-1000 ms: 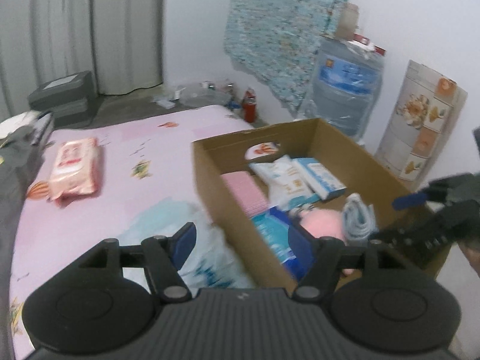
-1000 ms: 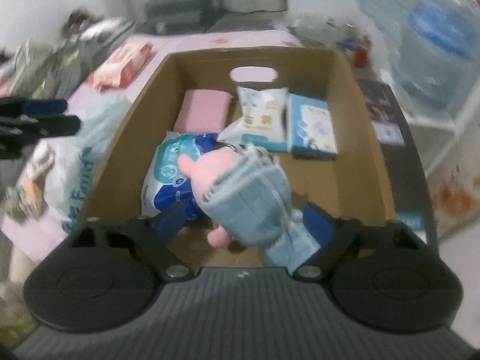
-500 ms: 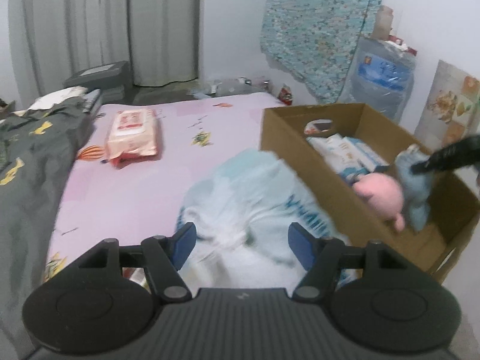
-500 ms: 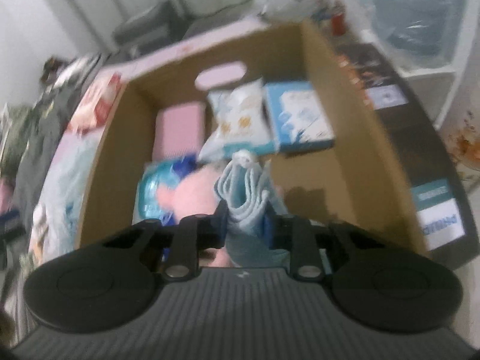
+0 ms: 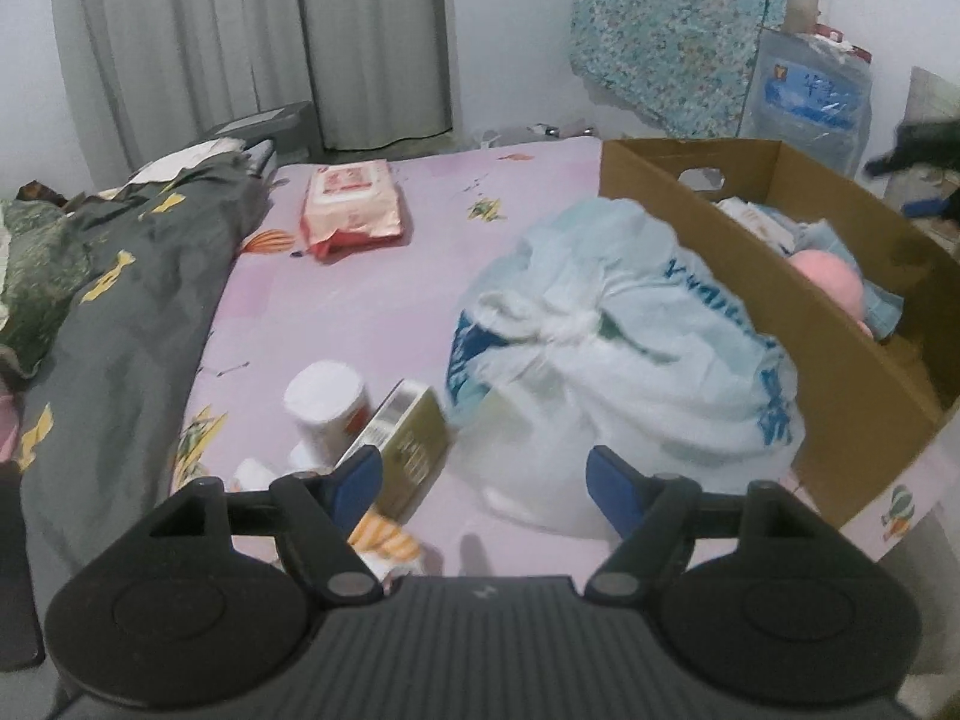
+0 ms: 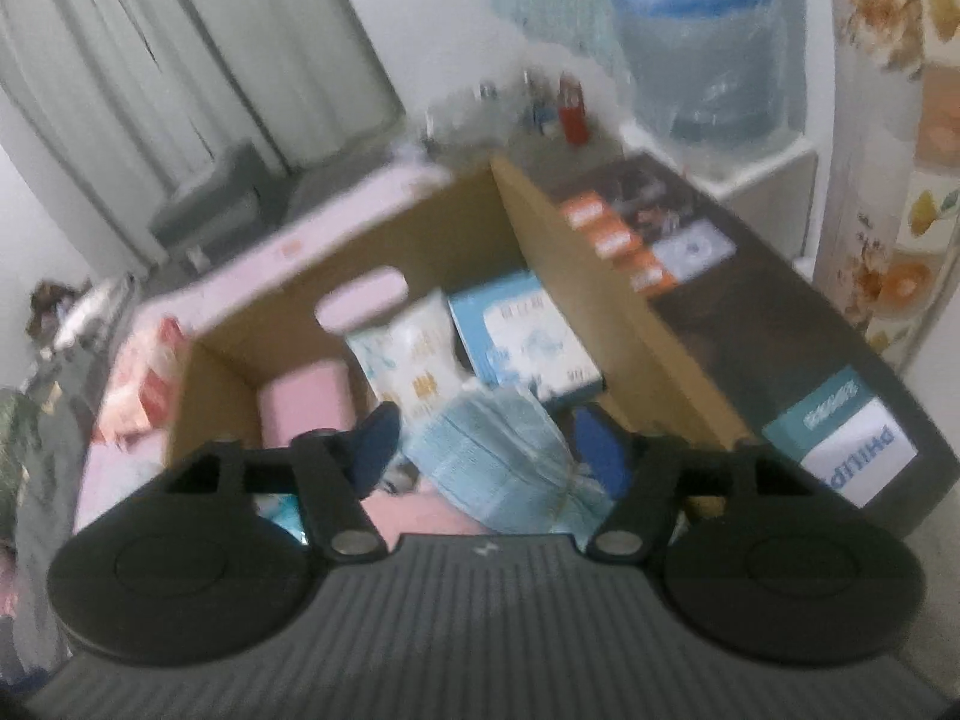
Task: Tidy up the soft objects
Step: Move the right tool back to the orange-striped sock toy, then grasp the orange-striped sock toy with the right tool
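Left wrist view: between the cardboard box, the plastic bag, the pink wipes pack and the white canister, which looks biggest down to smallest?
1. cardboard box
2. plastic bag
3 and 4. pink wipes pack and white canister: unsure, since the canister lies nearer the camera.

The right gripper point(image 6: 480, 438), clamped half a second ago on the pale blue fabric of the pink plush toy point(image 6: 501, 459), has just been opening; the toy now lies free inside the brown cardboard box point(image 6: 600, 324). The left gripper point(image 5: 483, 483) has just been opening, nothing between its jaws, and now faces the white plastic bag point(image 5: 630, 330) on the pink bed's near edge.
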The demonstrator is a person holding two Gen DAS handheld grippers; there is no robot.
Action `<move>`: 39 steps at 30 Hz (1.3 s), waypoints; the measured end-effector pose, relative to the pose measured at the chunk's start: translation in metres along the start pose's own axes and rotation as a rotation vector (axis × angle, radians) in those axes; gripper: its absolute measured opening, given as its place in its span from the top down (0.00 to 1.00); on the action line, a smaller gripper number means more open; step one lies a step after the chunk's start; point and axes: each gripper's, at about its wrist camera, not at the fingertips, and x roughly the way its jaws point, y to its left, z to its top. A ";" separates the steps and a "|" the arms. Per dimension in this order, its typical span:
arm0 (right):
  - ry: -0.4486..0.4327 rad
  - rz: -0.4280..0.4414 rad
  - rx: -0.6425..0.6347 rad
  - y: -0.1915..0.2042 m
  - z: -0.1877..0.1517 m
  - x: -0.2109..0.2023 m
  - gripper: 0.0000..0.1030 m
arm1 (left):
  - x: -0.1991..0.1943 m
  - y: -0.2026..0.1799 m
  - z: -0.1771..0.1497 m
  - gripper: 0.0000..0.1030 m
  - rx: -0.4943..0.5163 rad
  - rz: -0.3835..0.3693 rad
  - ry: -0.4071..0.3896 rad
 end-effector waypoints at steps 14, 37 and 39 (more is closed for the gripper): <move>0.135 0.584 -0.012 0.105 -0.058 -0.067 0.25 | -0.020 0.023 -0.024 0.26 -0.014 0.102 -0.017; 0.668 0.624 -0.300 0.312 -0.249 0.081 0.57 | 0.042 0.057 -0.030 0.46 -0.140 0.028 0.175; 0.684 0.613 -0.307 0.315 -0.253 0.088 0.59 | 0.049 0.060 -0.030 0.46 -0.148 0.021 0.196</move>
